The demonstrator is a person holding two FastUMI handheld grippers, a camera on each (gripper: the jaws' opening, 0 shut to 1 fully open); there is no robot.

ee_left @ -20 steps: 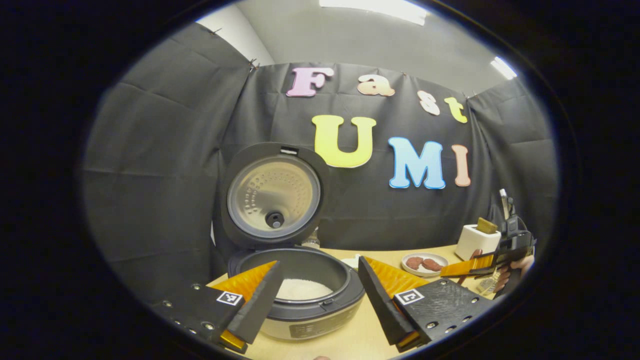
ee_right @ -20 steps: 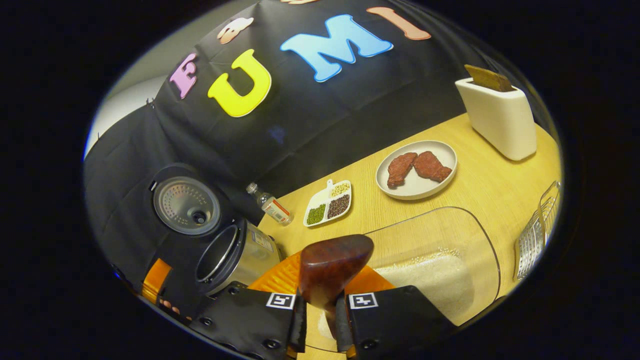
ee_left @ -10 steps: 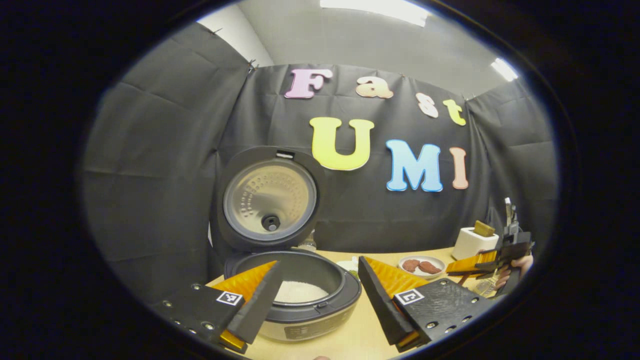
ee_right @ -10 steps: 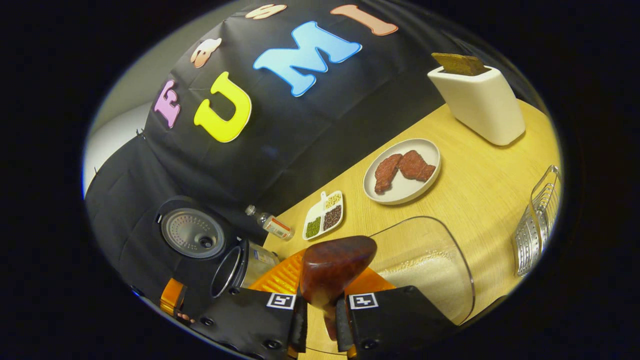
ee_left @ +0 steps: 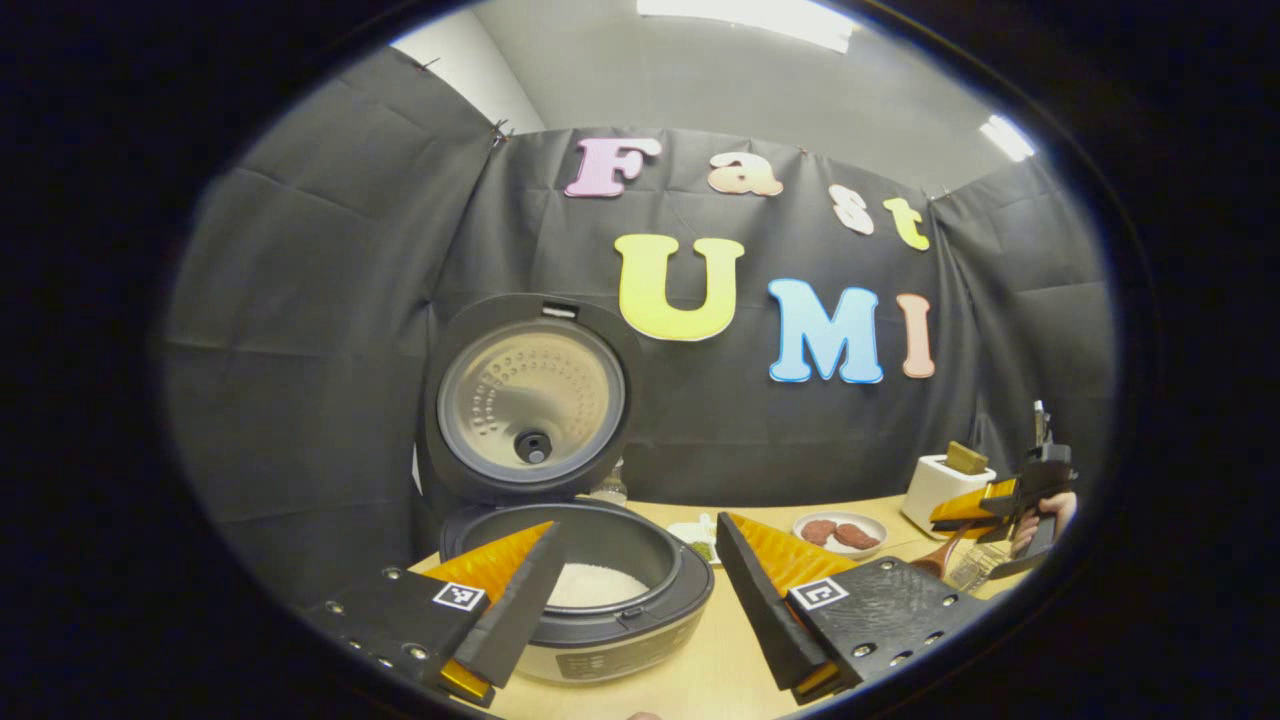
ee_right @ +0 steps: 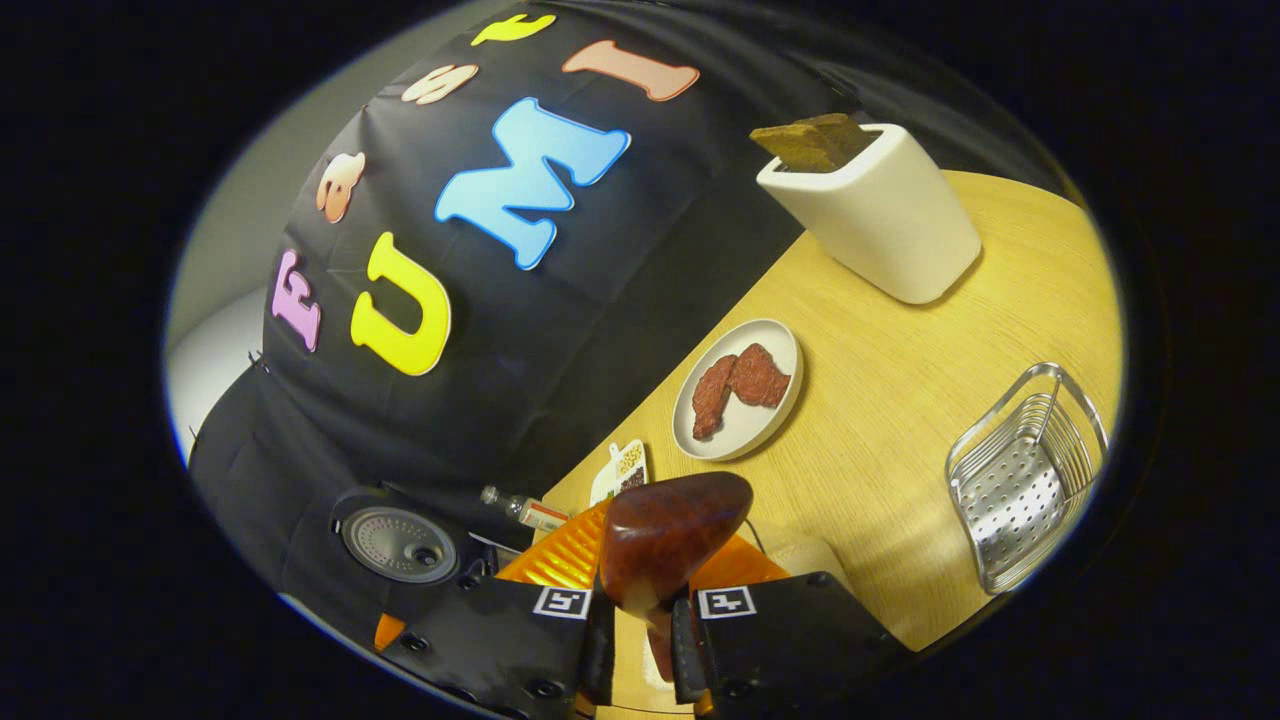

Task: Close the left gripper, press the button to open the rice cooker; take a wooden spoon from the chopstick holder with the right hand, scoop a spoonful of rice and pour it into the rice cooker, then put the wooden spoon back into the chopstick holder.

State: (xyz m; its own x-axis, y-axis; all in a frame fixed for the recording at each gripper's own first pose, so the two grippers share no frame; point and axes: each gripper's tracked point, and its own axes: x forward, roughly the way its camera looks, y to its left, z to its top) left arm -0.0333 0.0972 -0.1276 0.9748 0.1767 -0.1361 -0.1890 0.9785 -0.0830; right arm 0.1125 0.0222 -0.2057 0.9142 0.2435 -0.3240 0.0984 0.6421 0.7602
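Observation:
The rice cooker [ee_left: 600, 610] stands with its lid [ee_left: 530, 400] raised and white rice in its pot [ee_left: 590, 585]. My left gripper [ee_left: 640, 600] is open just in front of it, holding nothing. My right gripper [ee_right: 640, 625] is shut on the handle of the dark wooden spoon [ee_right: 670, 535], whose rounded bowl rises between the fingers. Whether rice lies in the spoon is hidden. The metal chopstick holder [ee_right: 1025, 480] stands to the right of the spoon on the table. In the left gripper view the right gripper [ee_left: 1000, 500] hangs at the far right, with the spoon [ee_left: 945, 555] below it.
A white toaster [ee_right: 870, 215] with bread stands at the back. A plate of meat [ee_right: 740, 385], a small divided dish of beans [ee_right: 625, 465] and a little bottle [ee_right: 520, 510] lie between it and the cooker lid [ee_right: 400, 545]. The wooden tabletop [ee_right: 900, 400] is bare around the holder.
The right gripper has rolled and lifted with the spoon; the clear rice container has slid out of its view and the chopstick holder has come fully in. The left gripper has barely drifted.

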